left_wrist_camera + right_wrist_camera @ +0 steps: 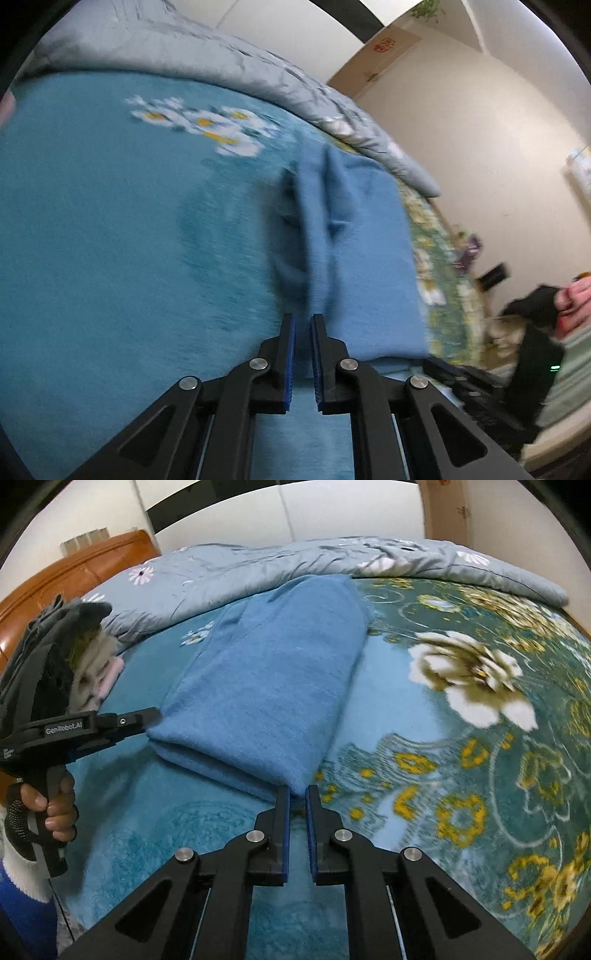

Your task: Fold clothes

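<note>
A: Left wrist view: my left gripper (303,325) pinches a raised ridge of the folded light-blue fleece garment (369,258), which lies on the teal floral bedspread (110,240) just below the grey quilt (229,55).

B: And the right wrist view?

A: My right gripper (299,794) clamps the garment's near corner, jaws nearly closed on cloth. I judge uneven pulling could drag the fold open, since each grip holds only a thin edge.

Soft, even indoor light with faint shadows. Motion blur smears the left wrist view, worst toward 3 o'clock; both views bend strongly into black corners.
</note>
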